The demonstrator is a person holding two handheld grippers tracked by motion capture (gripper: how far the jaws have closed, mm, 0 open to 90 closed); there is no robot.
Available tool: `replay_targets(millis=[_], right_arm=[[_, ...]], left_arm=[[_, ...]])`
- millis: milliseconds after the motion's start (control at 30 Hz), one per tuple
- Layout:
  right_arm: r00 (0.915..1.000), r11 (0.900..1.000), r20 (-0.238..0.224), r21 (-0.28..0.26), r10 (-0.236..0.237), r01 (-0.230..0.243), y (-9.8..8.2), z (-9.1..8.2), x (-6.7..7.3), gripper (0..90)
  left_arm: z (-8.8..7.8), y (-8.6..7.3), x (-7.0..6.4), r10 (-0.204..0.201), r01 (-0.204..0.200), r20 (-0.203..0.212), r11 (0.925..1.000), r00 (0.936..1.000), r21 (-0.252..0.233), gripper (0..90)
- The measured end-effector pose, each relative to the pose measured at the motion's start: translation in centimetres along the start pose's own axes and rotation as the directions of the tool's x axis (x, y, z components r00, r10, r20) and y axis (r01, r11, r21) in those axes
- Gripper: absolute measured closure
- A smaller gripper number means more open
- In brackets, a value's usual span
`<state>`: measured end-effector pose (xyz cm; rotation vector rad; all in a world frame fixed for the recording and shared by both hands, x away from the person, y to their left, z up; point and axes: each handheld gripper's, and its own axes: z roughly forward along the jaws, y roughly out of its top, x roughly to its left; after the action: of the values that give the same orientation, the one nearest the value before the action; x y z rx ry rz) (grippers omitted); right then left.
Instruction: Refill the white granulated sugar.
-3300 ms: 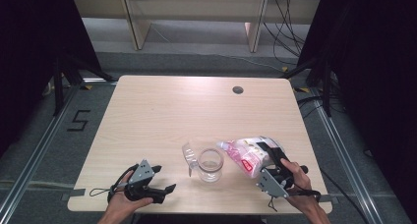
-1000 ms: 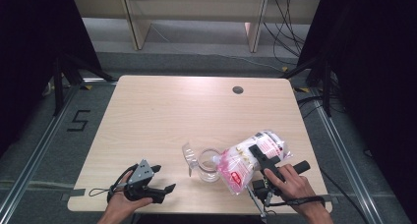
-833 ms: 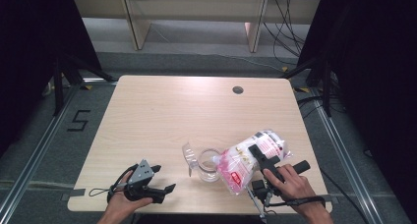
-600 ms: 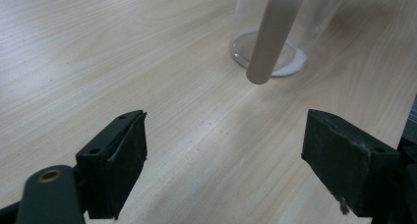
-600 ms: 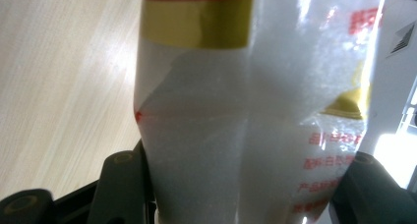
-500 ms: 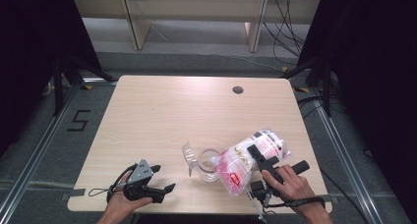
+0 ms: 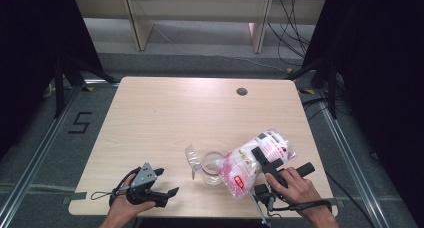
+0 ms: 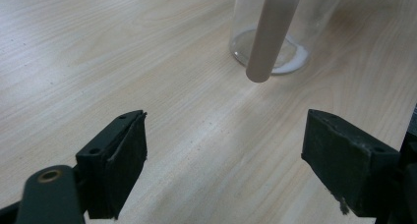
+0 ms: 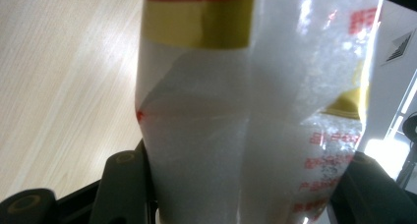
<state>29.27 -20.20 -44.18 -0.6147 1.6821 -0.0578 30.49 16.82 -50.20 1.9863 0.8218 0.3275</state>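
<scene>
A clear bag of white granules [image 7: 241,171] with red print hangs tilted, its lower corner at the rim of a glass jar [image 7: 212,169]. My right gripper [image 7: 261,159] is shut on the bag's middle; in the right gripper view the bag [image 9: 221,111] is squeezed between both jaws of the gripper [image 9: 236,189]. The jar [image 8: 287,35] holds a thin white layer at its bottom. A pale scoop handle [image 8: 268,37] leans out of it, and the clear scoop [image 7: 192,160] shows left of the jar. My left gripper [image 7: 167,182] rests open at the table's front left, nothing between the jaws [image 8: 223,160].
The wooden table [image 7: 175,113] has a round cable hole [image 7: 242,91] at the back right. Pale shelving [image 7: 200,18] stands behind it, with cables on the floor. A floor mark [image 7: 80,122] lies to the left.
Since the earliest frame my right hand has turned and drawn back, tipping the bag so its lower corner reaches the jar. Over the last second it barely moves. The left gripper stays put.
</scene>
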Motion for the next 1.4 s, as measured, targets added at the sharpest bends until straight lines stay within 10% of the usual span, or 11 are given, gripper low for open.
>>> replay_targets(millis=[1400], right_arm=[[0.9976,0.997,-0.002,0.042,-0.07,0.07,0.05,-0.33,-0.69,49.4]], left_arm=[[-0.13,0.09,0.13,0.019,-0.019,-0.007,0.9998,0.9998,-0.002,16.8]])
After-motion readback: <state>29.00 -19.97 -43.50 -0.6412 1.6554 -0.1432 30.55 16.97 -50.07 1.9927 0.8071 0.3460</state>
